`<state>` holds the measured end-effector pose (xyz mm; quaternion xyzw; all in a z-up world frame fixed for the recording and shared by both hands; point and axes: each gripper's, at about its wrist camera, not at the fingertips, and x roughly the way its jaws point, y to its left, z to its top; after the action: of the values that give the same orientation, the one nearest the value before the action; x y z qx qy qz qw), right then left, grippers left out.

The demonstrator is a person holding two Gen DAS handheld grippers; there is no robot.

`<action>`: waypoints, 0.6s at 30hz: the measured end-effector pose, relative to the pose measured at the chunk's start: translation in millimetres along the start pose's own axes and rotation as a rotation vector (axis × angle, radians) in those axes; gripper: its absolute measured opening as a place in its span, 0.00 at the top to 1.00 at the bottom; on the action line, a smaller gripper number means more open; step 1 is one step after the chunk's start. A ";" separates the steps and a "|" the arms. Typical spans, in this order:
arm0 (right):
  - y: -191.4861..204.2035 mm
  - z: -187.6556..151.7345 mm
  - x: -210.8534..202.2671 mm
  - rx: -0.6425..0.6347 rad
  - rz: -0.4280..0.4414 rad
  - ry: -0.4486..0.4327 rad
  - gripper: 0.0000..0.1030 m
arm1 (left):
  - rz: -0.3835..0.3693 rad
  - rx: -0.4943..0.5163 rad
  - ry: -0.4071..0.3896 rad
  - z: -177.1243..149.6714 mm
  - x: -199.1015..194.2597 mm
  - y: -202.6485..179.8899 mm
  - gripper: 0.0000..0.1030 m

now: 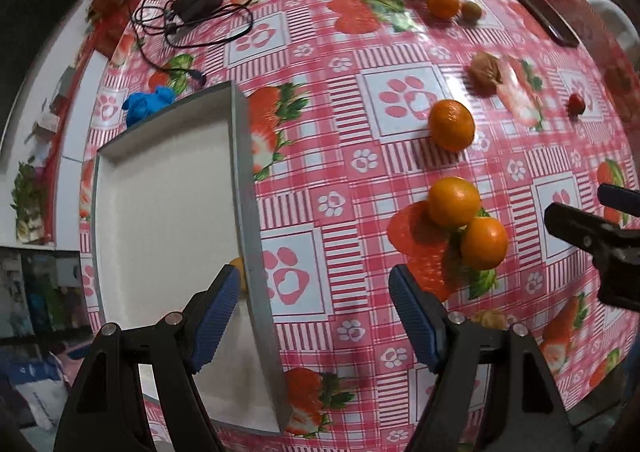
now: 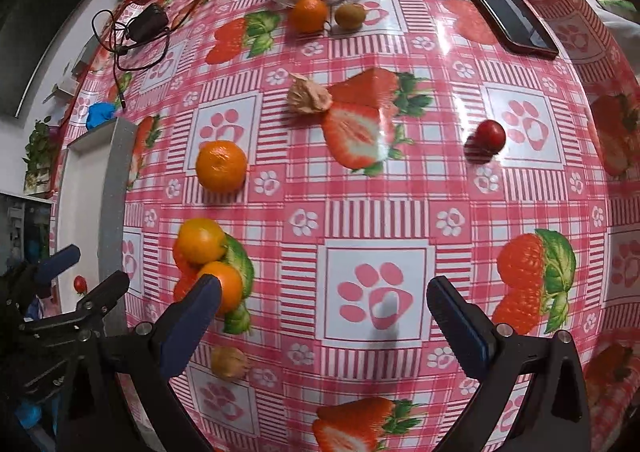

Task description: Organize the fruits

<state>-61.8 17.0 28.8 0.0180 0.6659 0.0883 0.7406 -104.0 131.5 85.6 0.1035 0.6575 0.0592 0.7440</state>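
Oranges (image 1: 466, 222) lie loose mid-table, two touching, apparently awaiting sorting into the grey tray (image 1: 246, 188) at the table's left edge. The left gripper (image 1: 310, 314) straddles the tray's wall, jaws wide and empty; the right gripper (image 2: 324, 310) hovers wide over bare cloth. Their peel looks glossy, bright and firm.

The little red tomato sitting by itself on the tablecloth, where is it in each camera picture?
Left wrist view: the little red tomato lies far right, above the middle, right of the walnut.
Right wrist view: it lies right of centre, above the middle, on a paw-print square.
Shared landmark: the black phone lies further up the table, beyond the tomato, in both views.
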 end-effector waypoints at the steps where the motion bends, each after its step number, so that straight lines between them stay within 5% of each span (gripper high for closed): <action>1: -1.7 -1.6 1.1 0.002 0.003 0.005 0.00 | -0.003 0.002 0.001 -0.1 0.0 -1.2 0.23; 18: -27.0 -12.0 11.8 0.046 0.008 0.052 0.00 | 0.033 -0.038 0.055 4.4 10.2 6.5 0.23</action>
<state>-69.6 -8.9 12.0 0.0354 0.6868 0.0763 0.7220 -98.0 139.8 77.8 0.0987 0.6748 0.0867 0.7262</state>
